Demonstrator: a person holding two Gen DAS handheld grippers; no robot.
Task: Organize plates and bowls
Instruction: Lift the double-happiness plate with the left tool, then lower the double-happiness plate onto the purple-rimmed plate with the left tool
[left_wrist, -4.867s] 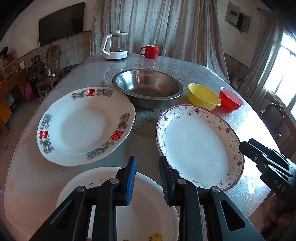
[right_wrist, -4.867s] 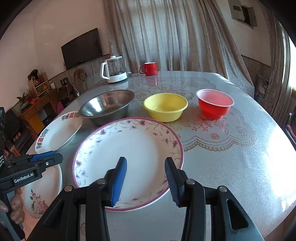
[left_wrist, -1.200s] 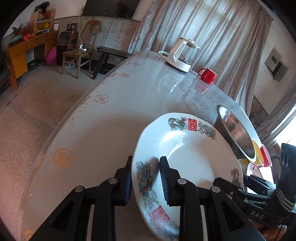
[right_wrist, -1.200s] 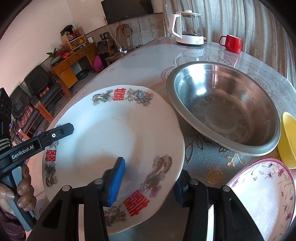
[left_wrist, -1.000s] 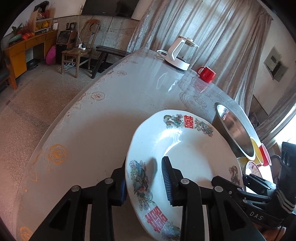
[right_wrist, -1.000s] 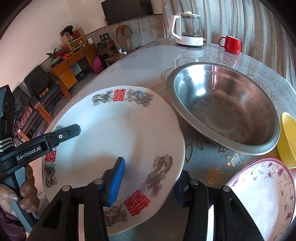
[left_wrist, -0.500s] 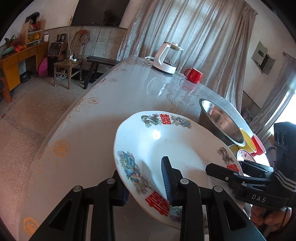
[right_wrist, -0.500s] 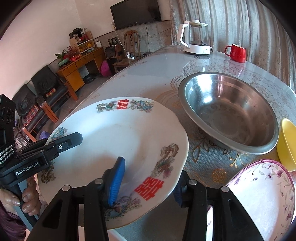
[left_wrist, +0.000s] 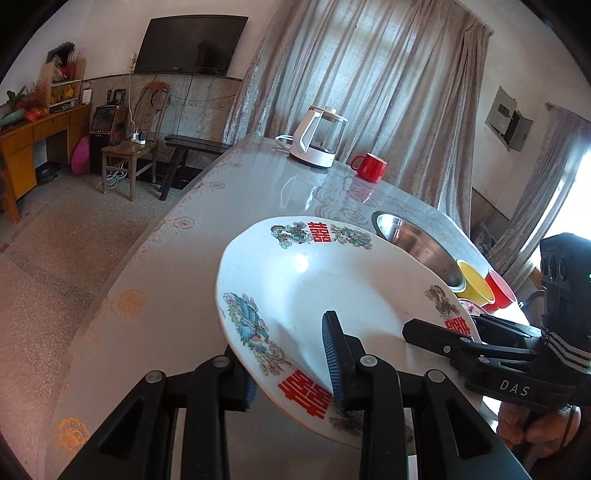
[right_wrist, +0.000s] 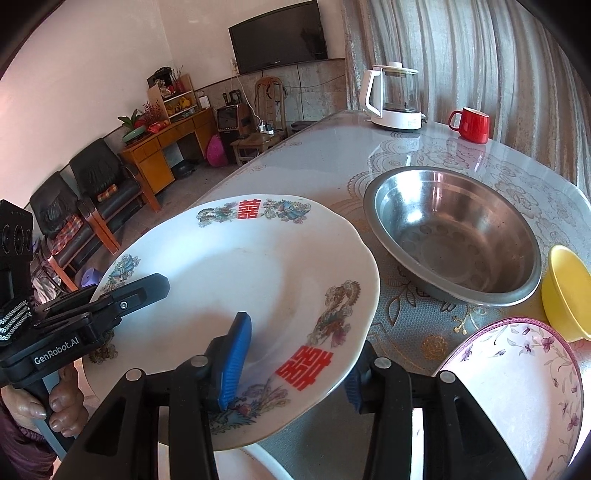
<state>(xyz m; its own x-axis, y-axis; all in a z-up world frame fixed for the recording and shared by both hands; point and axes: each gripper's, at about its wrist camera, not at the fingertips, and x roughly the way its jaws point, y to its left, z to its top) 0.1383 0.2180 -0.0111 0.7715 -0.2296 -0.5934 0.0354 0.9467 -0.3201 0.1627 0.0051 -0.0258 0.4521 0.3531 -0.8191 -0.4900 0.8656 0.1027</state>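
Observation:
A white plate with red characters and dragon patterns (left_wrist: 332, 288) (right_wrist: 236, 266) is lifted off the table and tilted. My left gripper (left_wrist: 291, 369) clamps its near-left rim, one finger above and one below. My right gripper (right_wrist: 291, 362) clamps the opposite rim the same way; it shows in the left wrist view (left_wrist: 461, 343). The left gripper shows in the right wrist view (right_wrist: 110, 299). A steel bowl (right_wrist: 454, 232), a yellow bowl (right_wrist: 565, 291) and a purple-flowered plate (right_wrist: 517, 387) rest on the table. A red bowl (left_wrist: 498, 291) lies beyond the yellow one.
A white kettle (right_wrist: 395, 99) and a red mug (right_wrist: 472, 123) stand at the table's far end. The rim of another white plate (right_wrist: 266, 461) lies under the lifted one. The table's left edge (left_wrist: 147, 240) drops to the floor; chairs and a cabinet stand beyond.
Both grippers have raised the red-character plate off the table and levelled it. Earlier still, both grippers hovered open over other plates.

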